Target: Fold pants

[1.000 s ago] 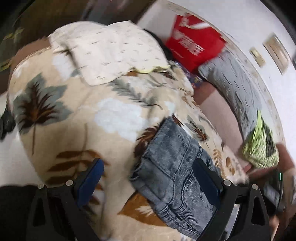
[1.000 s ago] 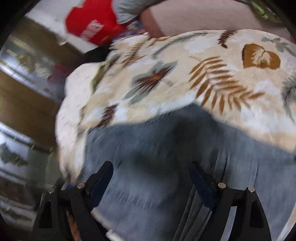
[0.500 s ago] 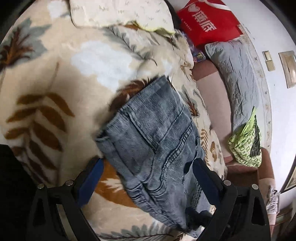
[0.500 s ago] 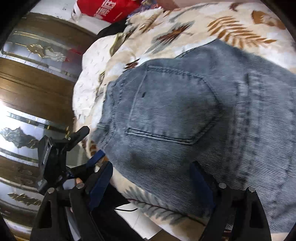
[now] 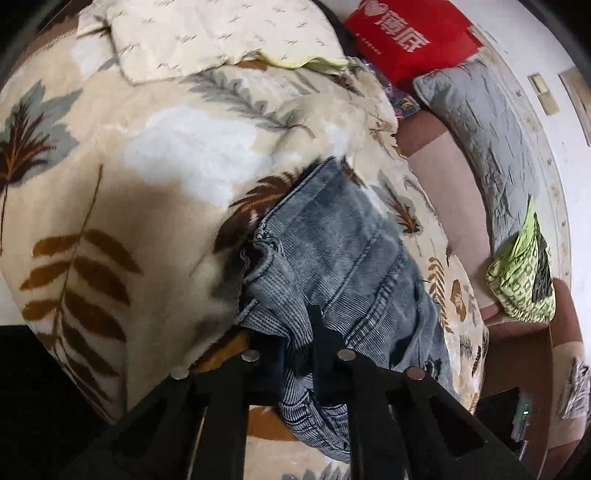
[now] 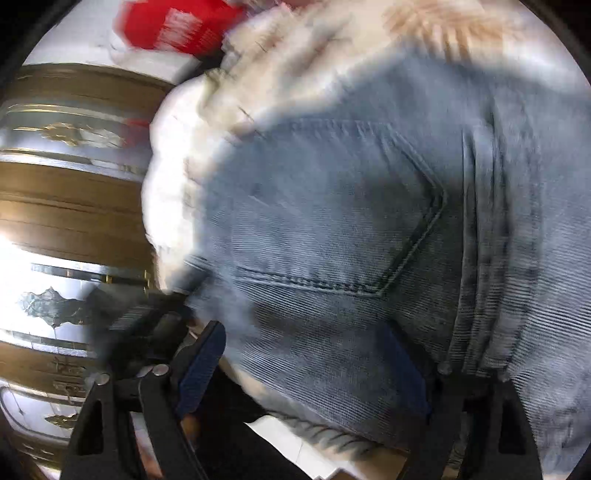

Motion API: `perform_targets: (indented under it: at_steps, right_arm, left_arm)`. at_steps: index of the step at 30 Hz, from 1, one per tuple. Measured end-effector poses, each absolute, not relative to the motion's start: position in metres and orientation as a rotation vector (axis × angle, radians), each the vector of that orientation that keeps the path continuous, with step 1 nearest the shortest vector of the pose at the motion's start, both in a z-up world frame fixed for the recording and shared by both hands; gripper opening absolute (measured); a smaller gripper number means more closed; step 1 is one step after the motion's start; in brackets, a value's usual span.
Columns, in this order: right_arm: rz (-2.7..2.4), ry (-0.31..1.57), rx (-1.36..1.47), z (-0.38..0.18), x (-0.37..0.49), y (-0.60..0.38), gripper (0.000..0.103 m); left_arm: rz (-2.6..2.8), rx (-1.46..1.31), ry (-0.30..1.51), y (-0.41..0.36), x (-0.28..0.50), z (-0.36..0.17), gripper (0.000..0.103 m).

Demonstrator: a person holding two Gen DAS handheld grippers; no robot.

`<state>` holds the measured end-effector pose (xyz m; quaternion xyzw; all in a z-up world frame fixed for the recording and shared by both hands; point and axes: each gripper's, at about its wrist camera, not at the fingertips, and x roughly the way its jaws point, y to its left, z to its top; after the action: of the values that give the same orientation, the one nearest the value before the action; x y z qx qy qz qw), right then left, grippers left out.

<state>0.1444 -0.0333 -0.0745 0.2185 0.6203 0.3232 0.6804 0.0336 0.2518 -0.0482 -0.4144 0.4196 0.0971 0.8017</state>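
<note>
Left wrist view, left to right: leaf-print blanket (image 5: 147,206) covers most of the frame, cream pillow (image 5: 221,33) lying on its far end. Jeans (image 5: 343,258) lie bunched on the blanket right of centre, waistband toward the camera. Left gripper (image 5: 299,354) has its jaws brought together, clamped on a fold of denim at the waistband edge; cloth bulges out below the fingers. Past the jeans: red bag (image 5: 410,37) against the wall, grey cushion (image 5: 487,144) along the pinkish sofa back (image 5: 443,184), green patterned cloth (image 5: 524,280) at the cushion's near end. Right wrist view, blurred by motion: wooden door with glass panels (image 6: 55,221) far left, then the white blanket edge (image 6: 173,184), then the jeans (image 6: 351,240) filling centre and right, back pocket (image 6: 332,206) facing the camera. Right gripper (image 6: 314,373) jaws stand well apart; left finger (image 6: 201,365) is off the denim edge, right finger partly hidden behind the cloth. The left gripper's body (image 6: 155,332) shows dark and blurred just beyond that left finger, at the jeans' edge. Red bag (image 6: 177,22) at top left.
</note>
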Motion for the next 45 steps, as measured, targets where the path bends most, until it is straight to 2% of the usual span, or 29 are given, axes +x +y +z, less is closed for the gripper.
perform_targets:
  at_steps: [4, 7, 12, 16, 19, 21, 22, 24, 25, 26, 28, 30, 33, 36, 41, 44, 45]
  right_arm:
    - [0.764, 1.335, 0.56, -0.047, 0.137, -0.055, 0.087]
    - [0.682, 1.235, 0.605, -0.03, 0.127, -0.113, 0.087]
    - [0.502, 1.076, 0.71, -0.018, 0.101, -0.229, 0.087]
    - [0.381, 0.923, 0.875, -0.019, 0.075, -0.319, 0.087]
    - [0.306, 0.833, 0.975, -0.024, 0.06, -0.374, 0.087]
    - [0.274, 0.82, 1.028, -0.027, 0.052, -0.4, 0.087]
    - [0.259, 0.818, 1.049, -0.031, 0.048, -0.408, 0.087]
    - [0.243, 0.82, 1.081, -0.039, 0.044, -0.416, 0.087]
    - [0.244, 0.825, 1.092, -0.042, 0.043, -0.42, 0.087]
    - [0.238, 0.826, 1.092, -0.043, 0.042, -0.423, 0.087]
    - [0.228, 0.834, 1.067, -0.043, 0.041, -0.424, 0.087]
    - [0.222, 0.839, 1.041, -0.042, 0.042, -0.422, 0.087]
    - [0.248, 0.829, 1.019, -0.037, 0.043, -0.417, 0.087]
    - [0.373, 0.81, 0.996, -0.018, 0.042, -0.39, 0.087]
    - [0.621, 0.878, 0.982, -0.001, 0.053, -0.315, 0.087]
    - [0.509, 0.99, 0.895, -0.031, 0.064, -0.292, 0.087]
    - [0.385, 1.12, 0.869, -0.061, 0.069, -0.29, 0.086]
  left_arm:
    - [0.198, -0.782, 0.847, 0.238, 0.035, -0.02, 0.009]
    - [0.166, -0.643, 0.776, 0.211, 0.04, 0.016, 0.008]
    - [0.029, -0.365, 0.66, 0.123, 0.045, 0.083, 0.008]
    - [-0.136, -0.187, 0.63, 0.031, 0.038, 0.106, 0.008]
    - [-0.238, -0.09, 0.662, -0.031, 0.037, 0.096, 0.008]
    - [-0.3, 0.001, 0.756, -0.077, 0.045, 0.067, 0.013]
    - [-0.337, 0.049, 0.832, -0.096, 0.05, 0.045, 0.016]
    - [-0.424, 0.102, 1.042, -0.125, 0.059, -0.006, 0.03]
    - [-0.459, 0.127, 1.152, -0.134, 0.058, -0.03, 0.031]
    - [-0.456, 0.133, 1.12, -0.134, 0.054, -0.029, 0.031]
    - [-0.496, 0.14, 1.057, -0.129, 0.046, -0.012, 0.044]
    - [-0.514, 0.095, 0.99, -0.11, 0.043, 0.018, 0.061]
    - [-0.47, -0.036, 0.83, -0.055, 0.029, 0.059, 0.081]
    - [-0.325, -0.086, 0.746, 0.001, 0.032, 0.073, 0.083]
    - [-0.125, -0.161, 0.815, 0.066, 0.061, 0.046, 0.083]
    - [-0.132, -0.179, 0.857, 0.071, 0.068, 0.027, 0.083]
    - [-0.141, -0.163, 0.873, 0.066, 0.069, 0.02, 0.083]
